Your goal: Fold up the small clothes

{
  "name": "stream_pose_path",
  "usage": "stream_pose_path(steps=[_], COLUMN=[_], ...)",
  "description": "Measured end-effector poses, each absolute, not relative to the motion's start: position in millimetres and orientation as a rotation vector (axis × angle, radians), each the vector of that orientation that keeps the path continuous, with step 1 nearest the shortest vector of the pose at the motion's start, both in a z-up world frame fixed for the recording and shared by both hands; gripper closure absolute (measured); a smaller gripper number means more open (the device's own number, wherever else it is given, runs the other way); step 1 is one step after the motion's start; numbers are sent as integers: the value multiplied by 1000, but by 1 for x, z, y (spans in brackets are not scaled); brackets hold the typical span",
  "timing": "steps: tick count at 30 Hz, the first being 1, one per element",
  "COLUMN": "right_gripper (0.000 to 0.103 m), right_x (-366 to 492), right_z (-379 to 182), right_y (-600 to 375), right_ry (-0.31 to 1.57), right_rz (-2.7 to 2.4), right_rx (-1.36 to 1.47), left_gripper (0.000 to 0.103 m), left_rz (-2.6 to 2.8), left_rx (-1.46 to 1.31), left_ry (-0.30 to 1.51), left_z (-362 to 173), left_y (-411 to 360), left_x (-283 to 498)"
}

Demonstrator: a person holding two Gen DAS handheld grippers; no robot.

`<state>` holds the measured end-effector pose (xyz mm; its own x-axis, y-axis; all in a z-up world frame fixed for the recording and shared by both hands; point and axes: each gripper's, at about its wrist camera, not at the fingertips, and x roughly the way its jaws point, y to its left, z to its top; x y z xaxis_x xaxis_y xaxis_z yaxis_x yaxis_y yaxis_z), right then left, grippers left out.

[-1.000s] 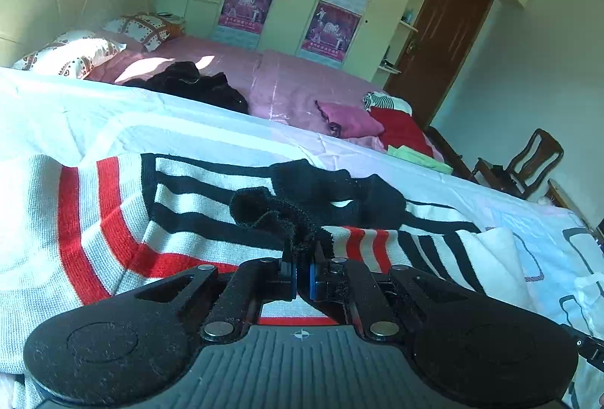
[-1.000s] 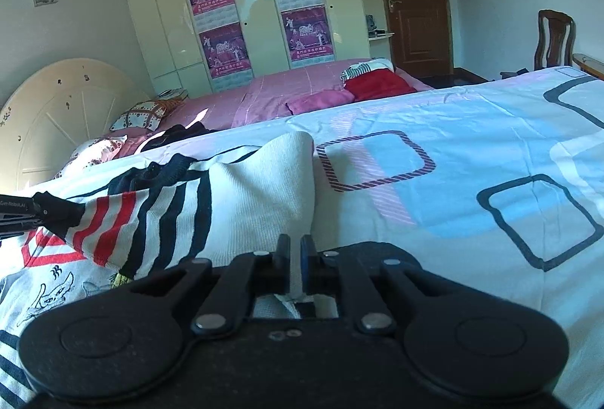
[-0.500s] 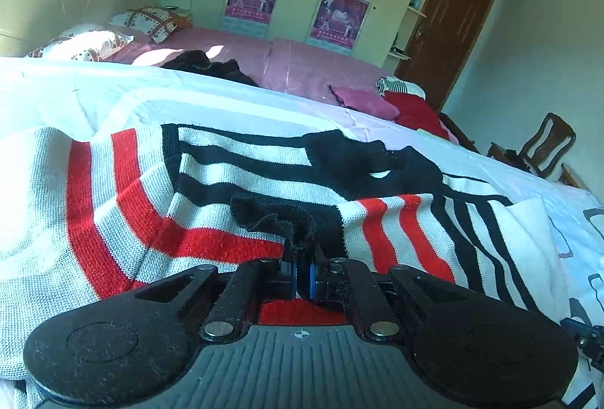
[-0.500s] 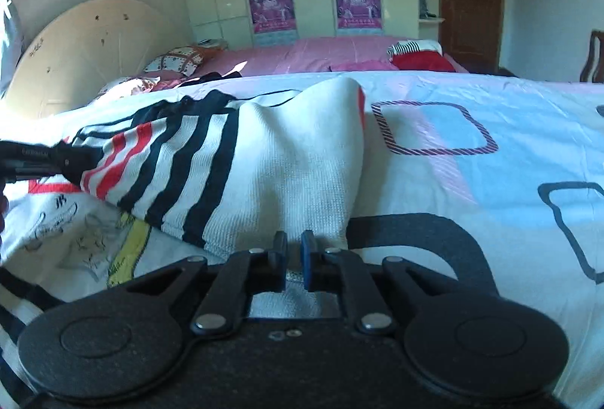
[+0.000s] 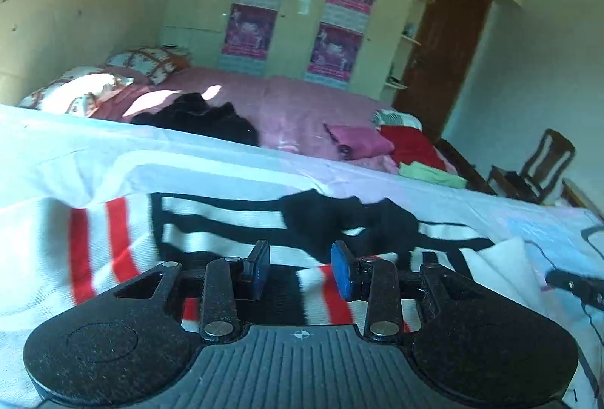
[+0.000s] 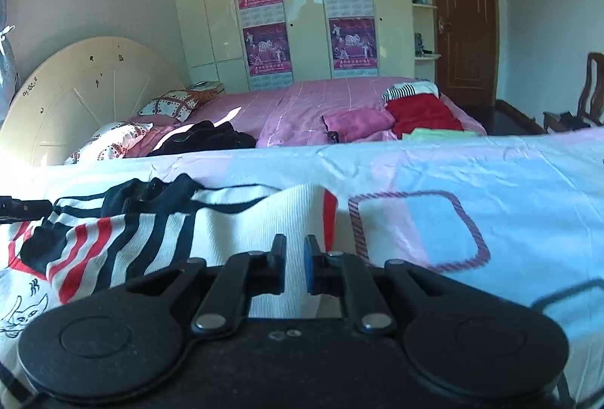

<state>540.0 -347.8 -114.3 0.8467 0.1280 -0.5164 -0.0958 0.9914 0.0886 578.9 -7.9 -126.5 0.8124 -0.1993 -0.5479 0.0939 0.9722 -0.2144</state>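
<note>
Step in hand, as judged: a fold on the striped knit sweater (image 5: 226, 235) is being finished and let go.

L gripper (image 5: 300, 267): jaws have just been opening; they stand apart, pads clear of cloth, nothing between them. The black collar (image 5: 339, 224) lies just beyond the tips, lower centre of the L view, free of the pads.

R gripper (image 6: 294, 263): jaws have opened slightly; a narrow gap is seen between the pads. The white ribbed panel (image 6: 264, 243) of the sweater lies directly below and ahead of the tips. No cloth is seen nipped, so it is read as released, though the gap is small.

Location: the sweater is spread on the patterned bedsheet (image 6: 490, 190), across the lower half of the L view and the lower left of the R view. It partly covers a white garment with a cat print (image 6: 22, 311) at lower left of the R view.

Orientation: the long axis is seen running left to right across both frames. The collar is at the far edge, towards frame top. The red stripes (image 5: 117, 239) are at the left end in the L view, the white folded panel at the right end.

Next move, as judged: both grippers to be lifted clear, then a fresh edge to be taken for the next fold across the long axis, approx. at mid-length. Pinch to be shallow, so that only the sweater and not the garment beneath is caught.
</note>
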Motion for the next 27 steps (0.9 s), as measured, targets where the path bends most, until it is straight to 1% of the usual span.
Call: stream_pose_path(steps=[1, 2, 3, 4, 6, 8, 10, 12, 15, 17, 18, 19, 21, 22, 24, 25, 26, 27], right_gripper=[90, 91, 94, 96, 103, 103, 103, 92, 88, 90, 89, 89, 88, 86, 74, 72, 72, 73], right_x=[551, 560, 572, 583, 601, 603, 601, 587, 555, 544, 544, 540, 538, 532, 514, 508, 500, 492], right_z=[-116, -119, -125, -132, -153, -153, -146, -134, -124, -136, -146, -147, -138, -131, -118, -115, -113, -111], right_y=[-345, -344, -344, -347, -366, -383, -373, -369, -356, -336, -331, -331, -332, -331, -331, -331, -329, -327], right_ry=[546, 553, 569, 596, 641, 648, 665, 636, 601, 646, 673, 654, 674, 653, 591, 592, 603, 602], right_rz=[140, 161, 167, 142, 69, 83, 80, 86, 161, 220, 201, 191, 168, 159, 159, 160, 159, 155], right_rx=[50, 50, 44, 36, 70, 165, 88, 105, 119, 55, 19, 28, 62, 64, 61, 64, 61, 53], left_gripper=[68, 68, 68, 68, 68, 68, 68, 68, 68, 68, 68, 68, 68, 68, 39, 9, 3, 3], left_rz=[-164, -163, -152, -137, -127, -134, -138, -134, -122, -114, -110, -106, -91, -82, -69, -66, -45, -31], left_rx=[-153, -126, -106, -80, -55, -59, -45, -57, -66, -54, -49, -47, -59, -71, -112, -121, -114, -103], left_ry=[617, 642, 662, 679, 663, 667, 671, 671, 663, 657, 659, 664, 684, 689, 691, 679, 646, 621], left_z=[-133, -140, -147, -153, -160, -157, -155, -155, -156, -158, -157, -156, -150, -147, -140, -138, -134, -131], left_y=[-16, -23, -25, -26, -21, -18, -19, -16, -16, -18, -19, -20, -19, -17, -7, -3, 3, 11], left_x=[586, 593, 598, 600, 597, 594, 593, 591, 586, 583, 583, 583, 579, 573, 553, 540, 522, 506])
